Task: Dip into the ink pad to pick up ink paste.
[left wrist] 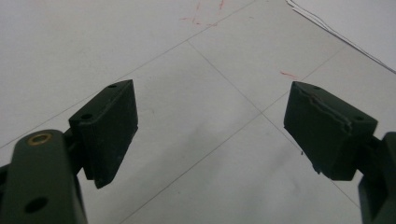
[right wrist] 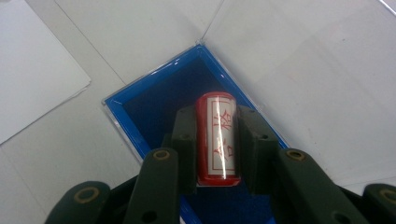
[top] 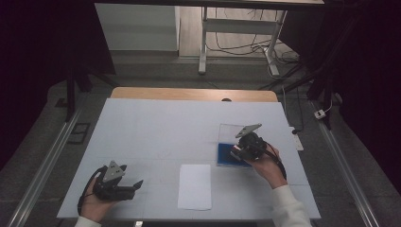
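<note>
at the left of the desk [top: 142, 123]: left gripper [left wrist: 210, 135] held low over the bare white surface, jaws spread wide, nothing between them; thin pencil lines and a few red marks on the surface beneath. also seen from the high view at the near left corner, in the person's left hand [top: 97, 201].

toward the middle: white sheet of paper [top: 195, 186] lying flat near the front edge, apart from both grippers.

to the right: blue case [right wrist: 154, 102] with a dark blue lining, its clear lid [right wrist: 303, 70] folded back flat on the desk. right gripper [right wrist: 218, 144] over the open case, jaws pinching a red stamp [right wrist: 218, 140], a small cylinder with a white label of red characters, gripped across its round sides at about mid-length. whether the stamp touches the lining: cannot tell.

handling, as a judgement: probably light and rigid, with a smooth glossy barrel likely to slip or roll if pinched off-centre; best held squarely across the middle of the barrel, as here, keeping clear of the inked end. case looks light too, and likely to shift if nudged.
</note>
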The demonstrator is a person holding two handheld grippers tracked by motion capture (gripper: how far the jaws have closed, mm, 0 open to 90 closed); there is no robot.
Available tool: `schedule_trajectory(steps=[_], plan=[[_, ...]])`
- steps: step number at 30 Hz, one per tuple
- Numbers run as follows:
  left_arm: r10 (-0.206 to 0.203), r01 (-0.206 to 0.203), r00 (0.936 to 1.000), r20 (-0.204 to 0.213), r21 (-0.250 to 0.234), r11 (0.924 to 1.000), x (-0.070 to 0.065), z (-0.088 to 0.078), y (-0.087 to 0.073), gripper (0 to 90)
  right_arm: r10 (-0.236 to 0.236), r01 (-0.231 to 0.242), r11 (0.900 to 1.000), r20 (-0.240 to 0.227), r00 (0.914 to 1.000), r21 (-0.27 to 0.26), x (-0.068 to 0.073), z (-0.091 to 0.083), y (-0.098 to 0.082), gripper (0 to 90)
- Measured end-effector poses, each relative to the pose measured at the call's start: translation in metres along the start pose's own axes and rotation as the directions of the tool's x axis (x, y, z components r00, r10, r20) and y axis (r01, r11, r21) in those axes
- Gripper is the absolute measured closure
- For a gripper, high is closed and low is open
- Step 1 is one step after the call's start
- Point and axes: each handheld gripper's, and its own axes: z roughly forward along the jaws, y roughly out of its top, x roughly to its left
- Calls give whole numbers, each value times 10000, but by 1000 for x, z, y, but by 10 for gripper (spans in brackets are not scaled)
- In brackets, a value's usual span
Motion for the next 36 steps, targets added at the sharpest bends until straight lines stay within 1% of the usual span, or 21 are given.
schedule_trajectory(steps=[3,5,9,10,12,17,21,26,32,36], plan=[[-3,3,10000,-8,-9,10000,0,0,0,178,12,-12,10000,-9,10000,44,0,0,0,697],[-3,3,10000,-12,-5,10000,0,0,0,178,131,-130,9999,-44,9999,60,-1,0,0,698],[1,-1,10000,-33,9,10000,-1,1,0,178,143,-143,9998,-7,9999,138,0,3,0,699],[1,-1,10000,-27,8,10000,-1,1,1,178,83,-84,9998,63,9999,195,1,3,0,700],[8,-8,10000,-31,7,10000,-1,1,1,178,36,-38,9998,112,9999,197,2,4,0,700],[8,-8,10000,-32,-28,10000,-4,0,2,178,152,-155,9998,138,9998,152,2,4,-1,702],[50,-50,10000,-14,-13,10000,-4,0,2,178,356,-354,9993,-78,9993,138,-1,4,-2,702],[-4,4,10000,-45,-31,10000,-4,1,1,178,419,-418,9991,-226,9989,51,-4,5,-3,702],[38,-38,10000,-13,15,10000,-4,1,2,178,479,-479,9988,-330,9983,-12,-5,5,-4,703],[31,-31,10000,-5,16,10000,-4,1,2,178,468,-468,9989,-304,9984,5,-5,5,-4,703]])
